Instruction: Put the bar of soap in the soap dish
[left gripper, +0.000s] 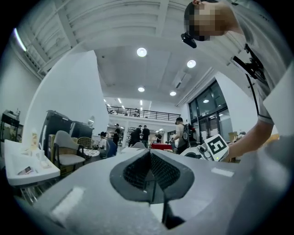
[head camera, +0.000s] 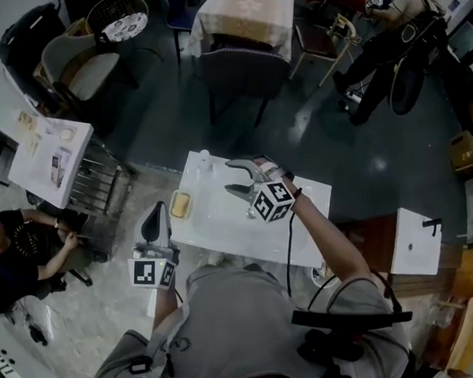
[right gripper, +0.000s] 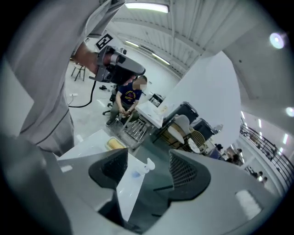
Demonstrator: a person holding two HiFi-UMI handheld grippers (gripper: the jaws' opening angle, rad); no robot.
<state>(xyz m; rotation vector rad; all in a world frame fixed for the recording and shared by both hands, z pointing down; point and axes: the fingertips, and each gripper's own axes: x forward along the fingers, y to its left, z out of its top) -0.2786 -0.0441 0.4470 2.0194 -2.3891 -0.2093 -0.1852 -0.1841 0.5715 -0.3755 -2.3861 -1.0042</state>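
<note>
Count: one bar of soap (head camera: 181,203), lying in one soap dish (head camera: 180,218) at the tabletop's (head camera: 219,234) left edge. One small white bottle (head camera: 204,156) at the far-left corner.

Left gripper (head camera: 157,214): jaws pressed together, empty, just off the left edge.

Right gripper (head camera: 231,177): jaws spread, empty, above the far middle.

Bare surface runs from the middle to the right edge.

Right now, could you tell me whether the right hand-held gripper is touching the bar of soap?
Apart. The right gripper view shows the right hand-held gripper open and empty, the bar of soap lying well beyond its jaws.
</note>
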